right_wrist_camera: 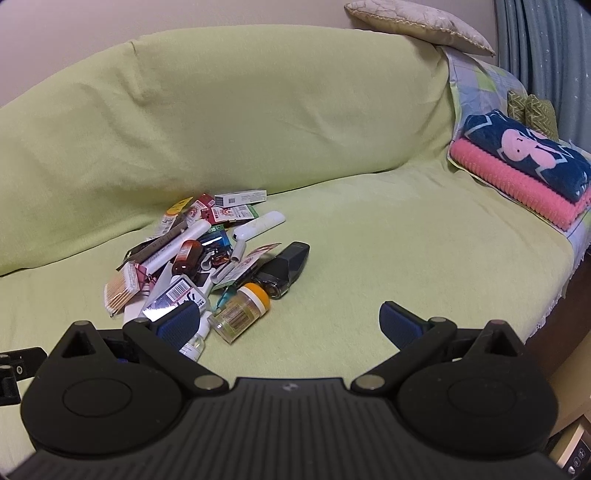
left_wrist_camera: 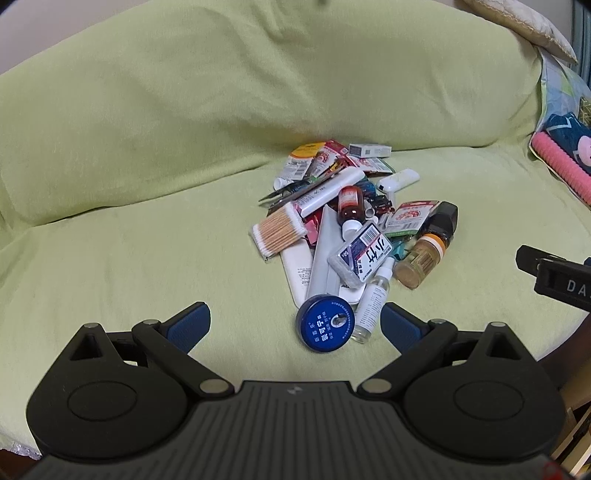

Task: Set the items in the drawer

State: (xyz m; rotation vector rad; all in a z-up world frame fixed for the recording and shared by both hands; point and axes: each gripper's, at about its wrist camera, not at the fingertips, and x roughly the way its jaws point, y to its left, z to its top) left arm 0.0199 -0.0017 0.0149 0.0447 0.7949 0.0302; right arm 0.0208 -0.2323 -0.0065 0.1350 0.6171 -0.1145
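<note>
Two grippers, both w/ fingers spread wide and holding nothing, sit low over a sofa (left_wrist_camera: 110, 229) draped in a light green cover.

Left gripper (left_wrist_camera: 295, 325): blue pads apart, and a blue round tin (left_wrist_camera: 325, 322) stands tilted on edge between them at the near end of the pile, not touched by either pad. A clear spray bottle (left_wrist_camera: 373, 302) lies just beside the tin on its right, close to the right pad.

Right gripper (right_wrist_camera: 290, 321): its left pad overlaps the near edge of the pile in view; contact can't be told. Right pad is over bare cover. Part of the right gripper's black body shows at the right edge of the left wrist view.

Pile of small items (left_wrist_camera: 351, 221) lies in a heap on the seat, near the backrest. In it:
- cotton swab pack (left_wrist_camera: 279, 230), left side
- brown bottle (left_wrist_camera: 351, 205) w/ white cap, middle
- white box w/ barcode (left_wrist_camera: 364, 254), on top, near centre
- jar w/ orange lid (right_wrist_camera: 242, 310) on its side, right front
- dark angular bottle (right_wrist_camera: 284, 266) behind the jar, touching it or nearly
- long white tube (left_wrist_camera: 328, 192) lying diagonal
- white flat device (right_wrist_camera: 260, 223) at the back right
- small white carton (left_wrist_camera: 369, 149) at the far end, near the backrest
- red/white sachets (left_wrist_camera: 332, 155) beside it

Folded pink and dark blue towels (right_wrist_camera: 517, 166) are stacked on the sofa's far right, well apart from the pile. A beige cushion (right_wrist_camera: 417, 22) rests on top of the backrest. No drawer in either view.
</note>
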